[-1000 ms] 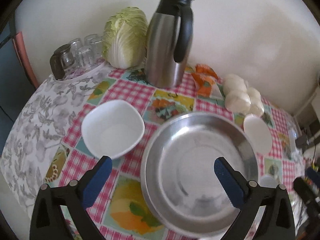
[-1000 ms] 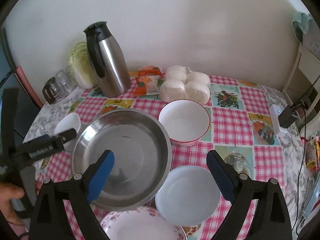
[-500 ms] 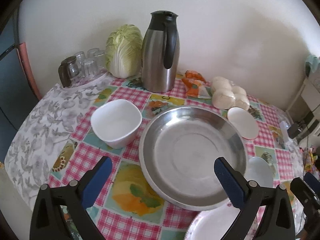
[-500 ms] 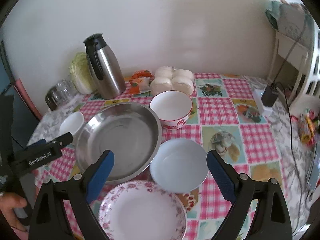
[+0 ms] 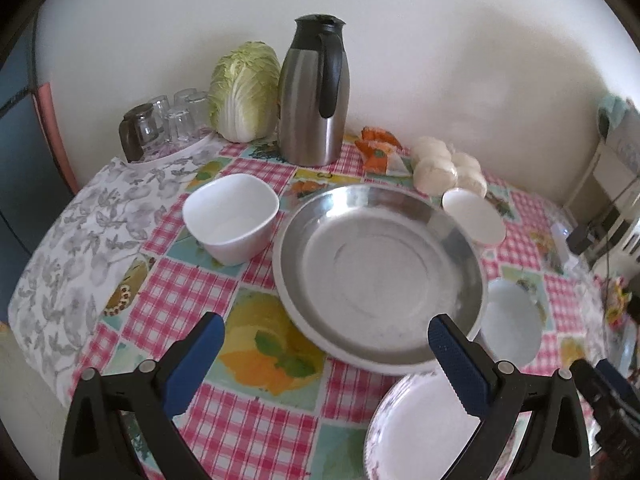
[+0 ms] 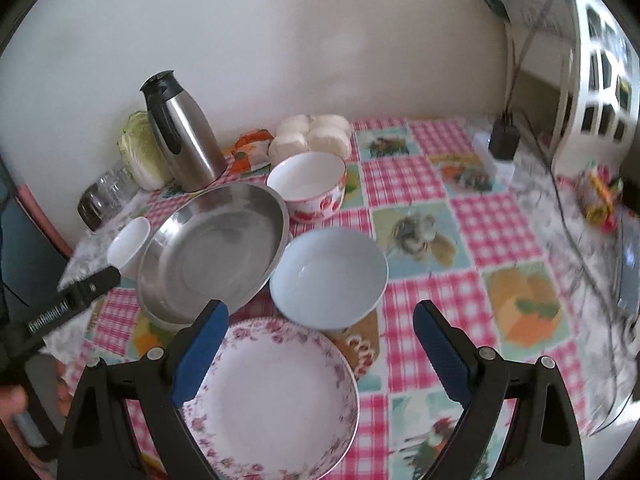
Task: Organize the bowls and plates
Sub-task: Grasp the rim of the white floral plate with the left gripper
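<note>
**Both grippers hovering wide, holding nothing**

Left gripper [image 5: 326, 354] and right gripper [image 6: 320, 340] are sitting spread apart above the table [image 6: 452, 224].

Dish count: 5 total.
- 1 steel plate [image 6: 212, 252], centre-left
- 1 floral plate [image 6: 276, 400], lying at near edge, between the right fingers
- 3 bowls: white square bowl [image 5: 232, 216] just left of steel plate; pale blue bowl [image 6: 328, 276] touching its right rim; red-flowered bowl [image 6: 308, 184] standing behind it

Nothing stacked.

Other: 1 thermos [image 5: 314, 92], 1 cabbage [image 5: 244, 92], glasses [image 5: 172, 124] clustered back-left (count unclear), bagged buns [image 6: 312, 138], 1 orange packet [image 5: 376, 148].
</note>
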Demonstrator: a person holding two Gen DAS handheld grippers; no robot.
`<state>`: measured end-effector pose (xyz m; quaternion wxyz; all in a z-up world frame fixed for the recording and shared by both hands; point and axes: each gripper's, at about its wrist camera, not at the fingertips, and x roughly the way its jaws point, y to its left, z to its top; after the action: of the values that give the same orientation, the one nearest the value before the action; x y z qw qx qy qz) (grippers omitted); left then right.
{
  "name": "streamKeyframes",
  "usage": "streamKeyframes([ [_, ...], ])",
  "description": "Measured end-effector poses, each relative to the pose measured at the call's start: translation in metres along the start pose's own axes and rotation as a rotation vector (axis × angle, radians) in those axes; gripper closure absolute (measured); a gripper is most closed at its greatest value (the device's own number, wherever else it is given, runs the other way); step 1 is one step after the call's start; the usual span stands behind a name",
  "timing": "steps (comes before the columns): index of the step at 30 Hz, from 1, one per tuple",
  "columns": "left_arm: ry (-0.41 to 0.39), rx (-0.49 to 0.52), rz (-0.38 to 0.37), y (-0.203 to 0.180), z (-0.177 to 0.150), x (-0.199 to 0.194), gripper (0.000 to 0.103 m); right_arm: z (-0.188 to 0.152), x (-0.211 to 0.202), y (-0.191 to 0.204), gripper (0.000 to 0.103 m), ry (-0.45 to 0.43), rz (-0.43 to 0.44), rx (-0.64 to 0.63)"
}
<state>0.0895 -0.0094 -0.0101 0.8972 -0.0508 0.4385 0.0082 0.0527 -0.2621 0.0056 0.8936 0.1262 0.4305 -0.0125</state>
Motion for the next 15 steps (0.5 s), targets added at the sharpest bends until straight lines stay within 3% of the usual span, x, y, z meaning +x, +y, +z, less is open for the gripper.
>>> streamKeyframes([
  [7,0.104,0.068,-0.025,-0.018,-0.019,0.01,0.0,-0.018,0.013,-0.012,0.009,0.078,-0.05,0.03],
  [12,0.208,0.084,-0.04,-0.025,-0.031,0.025,0.001,-0.025,0.022,-0.016,0.009,0.123,-0.023,0.043],
  [15,0.284,0.07,-0.07,-0.027,-0.037,0.037,0.01,-0.029,0.031,-0.018,0.01,0.161,-0.033,0.04],
])
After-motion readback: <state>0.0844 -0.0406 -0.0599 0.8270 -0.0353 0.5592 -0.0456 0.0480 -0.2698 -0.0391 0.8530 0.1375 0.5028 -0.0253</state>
